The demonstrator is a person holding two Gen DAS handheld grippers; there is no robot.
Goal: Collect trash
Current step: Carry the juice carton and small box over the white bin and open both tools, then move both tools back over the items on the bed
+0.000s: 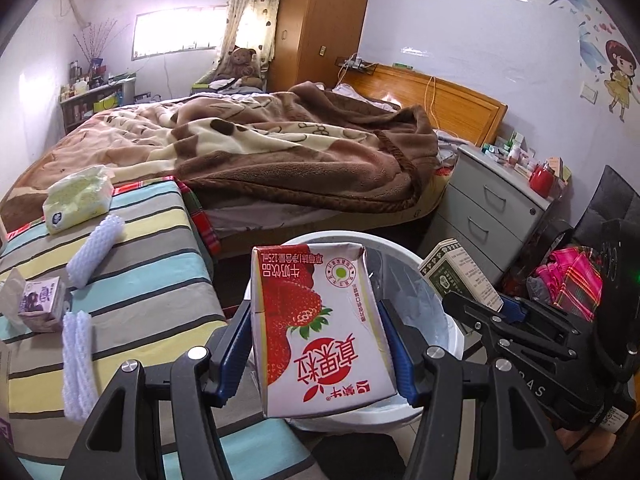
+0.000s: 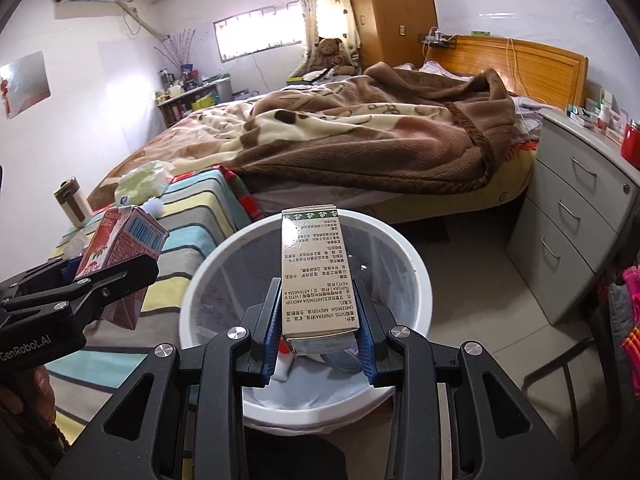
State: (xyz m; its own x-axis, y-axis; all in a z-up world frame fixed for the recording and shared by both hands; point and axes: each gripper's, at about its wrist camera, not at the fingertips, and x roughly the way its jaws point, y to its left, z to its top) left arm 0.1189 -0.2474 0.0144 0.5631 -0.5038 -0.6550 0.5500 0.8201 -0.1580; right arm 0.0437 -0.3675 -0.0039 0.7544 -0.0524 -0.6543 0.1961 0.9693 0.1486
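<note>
My left gripper (image 1: 316,344) is shut on a strawberry milk carton (image 1: 320,328) and holds it above the near rim of the white trash bin (image 1: 452,344). My right gripper (image 2: 320,320) is shut on a green-and-beige paper box (image 2: 316,272) and holds it over the bin's opening (image 2: 416,264). The right gripper with its box (image 1: 460,272) shows at the right of the left wrist view. The left gripper with its carton (image 2: 120,248) shows at the left of the right wrist view. A bag lines the bin, with some trash at the bottom.
A striped table (image 1: 132,280) on the left holds a small purple carton (image 1: 40,300), two white foam nets (image 1: 94,252), and a green tissue pack (image 1: 76,196). A thermos (image 2: 74,202) stands at its far end. Behind are a bed (image 1: 260,148) and grey drawers (image 2: 576,216).
</note>
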